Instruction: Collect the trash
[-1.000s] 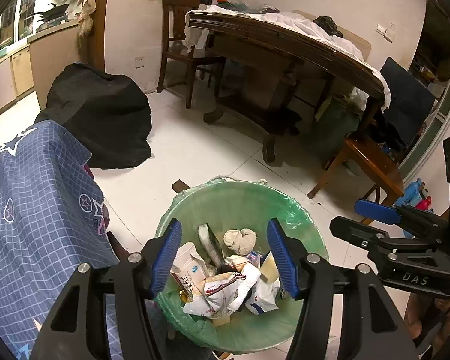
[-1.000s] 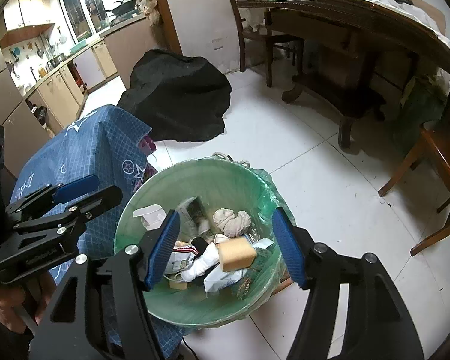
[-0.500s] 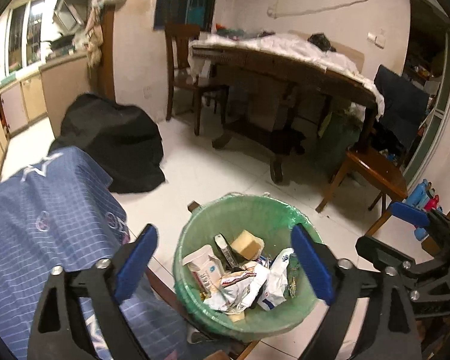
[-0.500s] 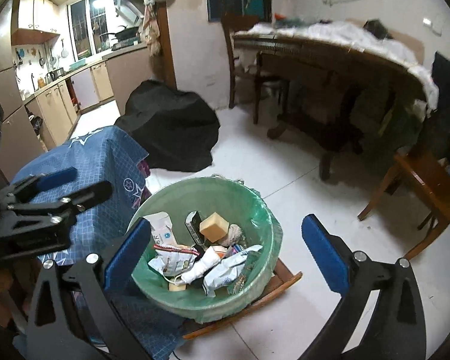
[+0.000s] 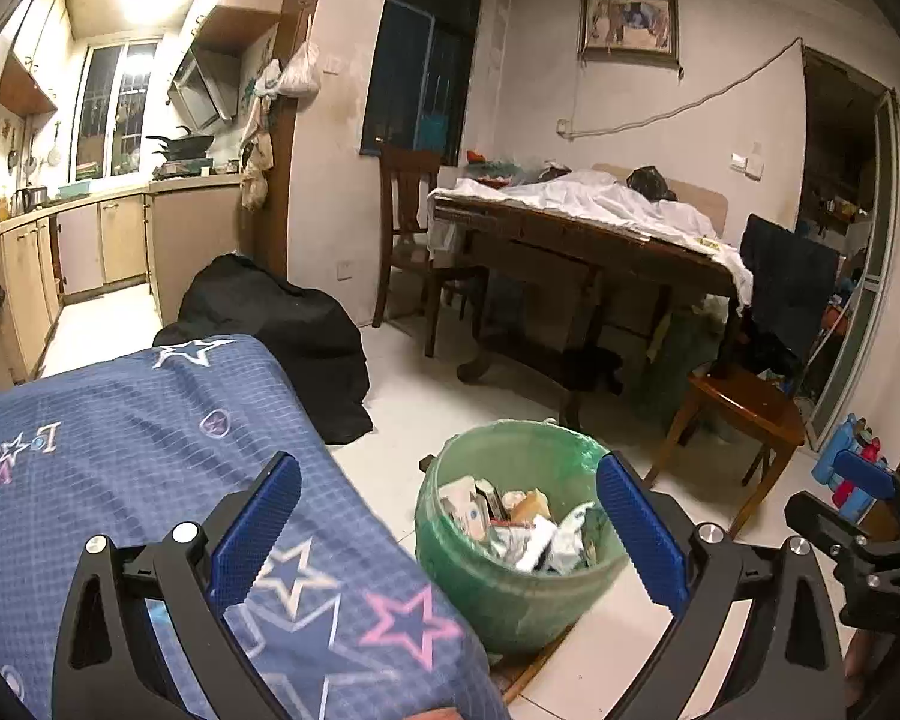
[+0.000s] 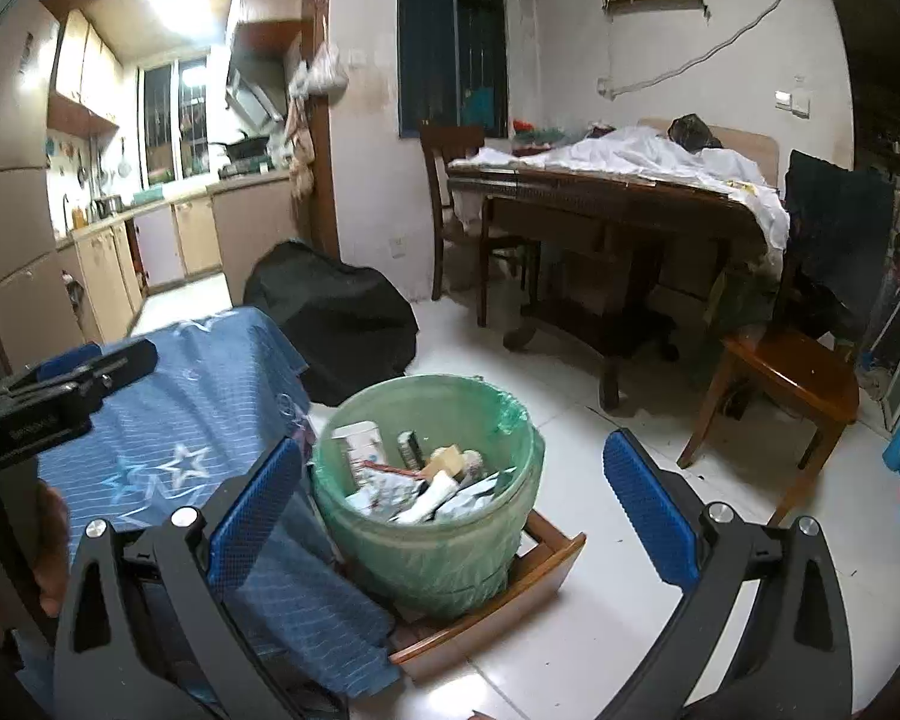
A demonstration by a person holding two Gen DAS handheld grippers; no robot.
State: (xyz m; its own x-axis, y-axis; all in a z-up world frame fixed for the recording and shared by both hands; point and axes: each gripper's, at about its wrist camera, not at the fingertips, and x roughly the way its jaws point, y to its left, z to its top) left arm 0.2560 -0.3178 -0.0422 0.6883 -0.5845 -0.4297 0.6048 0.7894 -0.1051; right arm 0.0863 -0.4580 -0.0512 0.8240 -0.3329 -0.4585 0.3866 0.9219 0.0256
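The trash bin (image 6: 432, 516) is a round plastic bucket lined with a thin, translucent green bag whose crinkled film folds over the rim. It stands upright on the glossy white tiled floor (image 6: 600, 630), mouth up, its base resting in a shallow wooden tray (image 6: 510, 612). Just beside it a blue checked cloth (image 5: 150, 450) printed with stars drapes over something bulky. Inside the bin lies crumpled trash (image 6: 426, 480): soft foil wrappers, a white carton, a tan sponge-like block, a white tube lying slantwise.

The left gripper (image 5: 450, 534) has black arms and ribbed blue pads; its jaws have just been opening and now stand spread wide and released, nothing between them, with the bin seen beyond the gap. The right gripper (image 6: 450, 510) is the same: its jaws have just been opening and are fully apart and empty, framing the bin without touching it.
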